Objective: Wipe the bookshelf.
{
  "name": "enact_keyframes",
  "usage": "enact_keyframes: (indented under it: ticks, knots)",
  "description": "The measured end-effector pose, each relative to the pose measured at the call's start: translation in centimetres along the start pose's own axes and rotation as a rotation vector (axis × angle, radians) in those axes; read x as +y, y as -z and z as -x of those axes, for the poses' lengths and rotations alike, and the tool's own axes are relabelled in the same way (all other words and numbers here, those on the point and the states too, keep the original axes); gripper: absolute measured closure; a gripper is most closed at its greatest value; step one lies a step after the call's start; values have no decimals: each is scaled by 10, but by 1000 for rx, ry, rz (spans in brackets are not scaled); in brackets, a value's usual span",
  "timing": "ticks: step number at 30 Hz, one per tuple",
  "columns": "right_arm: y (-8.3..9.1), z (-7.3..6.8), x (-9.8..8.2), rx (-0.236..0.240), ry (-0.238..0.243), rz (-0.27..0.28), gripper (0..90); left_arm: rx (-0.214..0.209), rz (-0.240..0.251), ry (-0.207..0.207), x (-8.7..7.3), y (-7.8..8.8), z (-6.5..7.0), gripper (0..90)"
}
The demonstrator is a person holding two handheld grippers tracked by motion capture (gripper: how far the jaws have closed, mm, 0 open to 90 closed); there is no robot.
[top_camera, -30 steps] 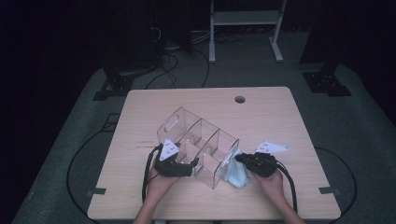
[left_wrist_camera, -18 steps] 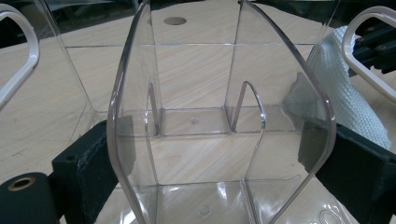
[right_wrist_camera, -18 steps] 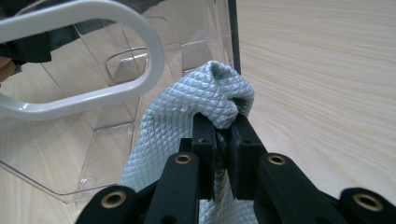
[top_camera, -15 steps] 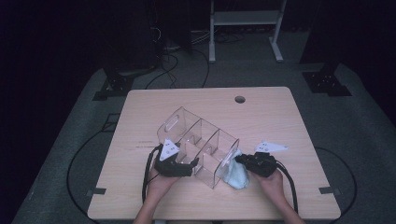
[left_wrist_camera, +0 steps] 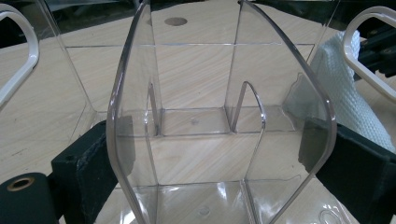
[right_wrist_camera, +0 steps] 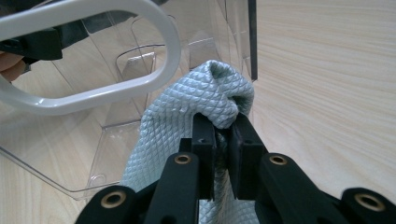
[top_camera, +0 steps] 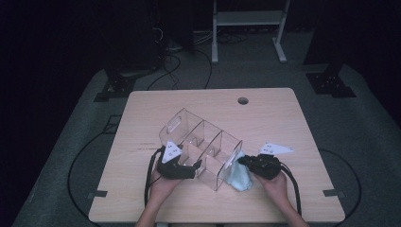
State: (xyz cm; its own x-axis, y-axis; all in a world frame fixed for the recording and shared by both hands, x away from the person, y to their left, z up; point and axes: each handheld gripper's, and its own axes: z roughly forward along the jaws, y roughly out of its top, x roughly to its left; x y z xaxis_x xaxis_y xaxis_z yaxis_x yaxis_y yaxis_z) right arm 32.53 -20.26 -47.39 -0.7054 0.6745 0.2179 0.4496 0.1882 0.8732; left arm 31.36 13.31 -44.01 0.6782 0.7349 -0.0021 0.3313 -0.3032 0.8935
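Observation:
A clear plastic organizer [top_camera: 201,146] with several compartments lies at an angle on the table's middle. My left gripper [top_camera: 195,166] is at its near-left side. In the left gripper view the jaws straddle one compartment [left_wrist_camera: 224,116], with both pads pressed on its outer walls. My right gripper [top_camera: 242,161] is at the organizer's right end, shut on a bunched pale blue cloth [top_camera: 239,177]. The right gripper view shows the right gripper [right_wrist_camera: 222,130] pinching the cloth [right_wrist_camera: 187,107] against the organizer's clear end wall [right_wrist_camera: 116,135], just below its white-rimmed oval handle hole [right_wrist_camera: 93,93]. The cloth [left_wrist_camera: 336,79] also shows through the plastic.
The wooden table [top_camera: 283,123] has a round cable hole [top_camera: 243,100] near its far edge. A cable trails from each gripper toward the near edge. A metal stand [top_camera: 248,19] and loose floor cables lie beyond the table in the dark.

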Motion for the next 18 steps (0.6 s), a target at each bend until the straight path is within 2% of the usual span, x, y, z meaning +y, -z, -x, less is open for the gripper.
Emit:
enact_keyframes:
  ticks: [4,6,11,16,18]
  knots:
    - [4,0,5,-4,9,35,817,-1,0,-1,0,0,0,73]
    - [4,1,3,3,-5,43,817,-1,0,0,0,0,0,73]
    - [0,4,-1,9,-18,13,816,-2,0,-1,0,0,0,73]
    - [6,-2,6,6,10,44,816,-1,1,0,0,0,0,71]
    - [4,0,3,16,-3,44,816,-2,-1,0,0,0,0,71]
